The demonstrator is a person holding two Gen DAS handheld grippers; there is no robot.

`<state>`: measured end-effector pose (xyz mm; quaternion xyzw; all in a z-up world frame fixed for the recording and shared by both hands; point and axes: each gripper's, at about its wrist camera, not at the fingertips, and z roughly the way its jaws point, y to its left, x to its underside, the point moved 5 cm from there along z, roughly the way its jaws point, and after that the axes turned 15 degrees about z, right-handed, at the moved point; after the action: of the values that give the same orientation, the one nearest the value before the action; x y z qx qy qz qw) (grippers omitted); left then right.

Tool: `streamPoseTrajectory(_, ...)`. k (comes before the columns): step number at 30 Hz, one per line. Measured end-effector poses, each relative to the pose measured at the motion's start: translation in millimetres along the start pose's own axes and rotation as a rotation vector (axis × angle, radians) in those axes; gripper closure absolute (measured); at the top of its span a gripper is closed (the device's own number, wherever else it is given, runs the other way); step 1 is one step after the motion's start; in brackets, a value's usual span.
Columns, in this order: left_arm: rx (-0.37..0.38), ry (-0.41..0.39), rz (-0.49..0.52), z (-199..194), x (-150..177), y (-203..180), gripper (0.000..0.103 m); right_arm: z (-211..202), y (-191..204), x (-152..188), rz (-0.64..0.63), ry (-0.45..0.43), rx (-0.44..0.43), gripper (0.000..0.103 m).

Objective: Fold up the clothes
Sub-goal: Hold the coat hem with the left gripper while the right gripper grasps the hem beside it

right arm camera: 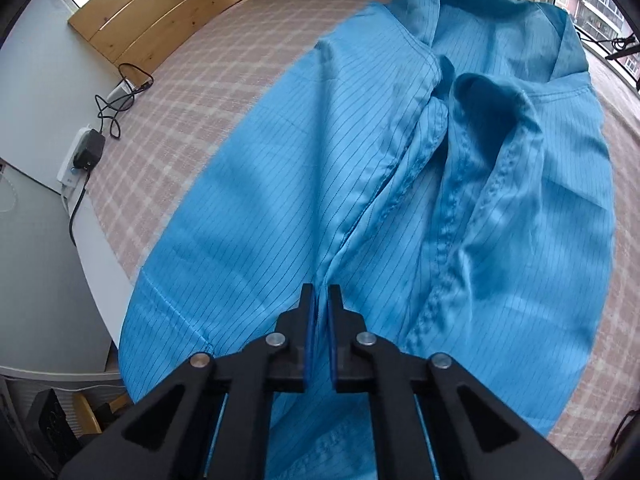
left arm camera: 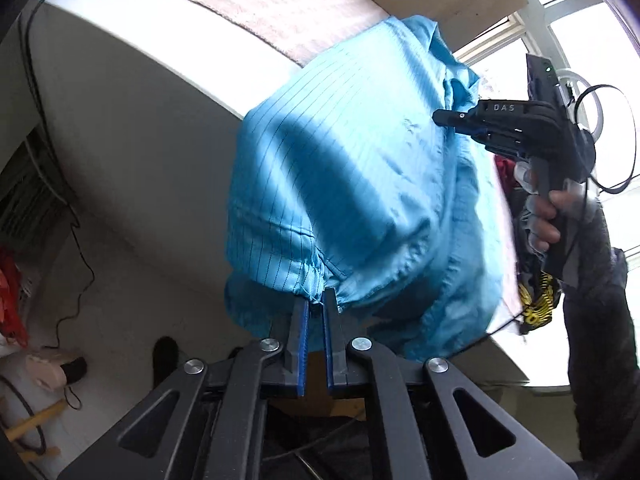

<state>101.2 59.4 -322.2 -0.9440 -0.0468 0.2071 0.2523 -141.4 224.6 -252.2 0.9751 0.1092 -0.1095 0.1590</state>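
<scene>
Pink-checked cover: spread over the bed (right arm camera: 224, 92), reaching right up to the wooden headboard (right arm camera: 160, 8).
Room: grey wall at the left, white bed side below it; a power strip (right arm camera: 78, 156) with a black adapter and cable sits on the ledge beside the bed.
Window: bright panes at the far right, buildings outside.
Floor: shoes and loose cable lie below the bed's edge in the left view.
Coat: blue pinstriped coat (right arm camera: 360, 184) lies open-fronted on the cover, its hem spilling over the near edge.
Axis: long axis runs from the hem, by the grippers, away to the collar (right arm camera: 472, 40) at the far end, leaning a little right.
Placket: seam and front opening follow that same line up the middle.
Left gripper (left arm camera: 316, 300): jaws pressed together, pinching the hem at a frayed corner.
Right gripper (right arm camera: 319, 296): jaws squeezed tight on a fold of fabric at the centre seam.
Hand (left arm camera: 544, 220): wrapped round the right gripper's handle, dark sleeve behind.
</scene>
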Motion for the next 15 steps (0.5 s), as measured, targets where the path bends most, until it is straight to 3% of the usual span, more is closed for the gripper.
streamPoseTrajectory(3,0.022,-0.002,0.011,-4,7,-13,0.098,-12,-1,3,-0.052,-0.019,0.046,0.098)
streamPoseTrajectory(5,-0.024,-0.004,0.053,-3,9,-19,0.098,-13,-3,0,-0.080,-0.028,0.076,0.098)
streamPoseTrajectory(7,-0.047,0.028,0.063,5,12,-20,0.097,-4,-6,2,-0.104,-0.003,0.074,0.097)
streamPoseTrajectory(9,-0.053,0.070,0.066,12,14,-16,0.098,5,-9,5,-0.122,0.012,0.130,0.096)
streamPoseTrajectory(12,-0.061,0.108,0.086,13,16,-12,0.098,-3,-13,7,-0.125,-0.016,0.191,0.087)
streamPoseTrajectory(15,-0.067,0.104,0.120,1,17,-12,0.098,-35,-5,16,-0.118,-0.092,0.130,0.087)
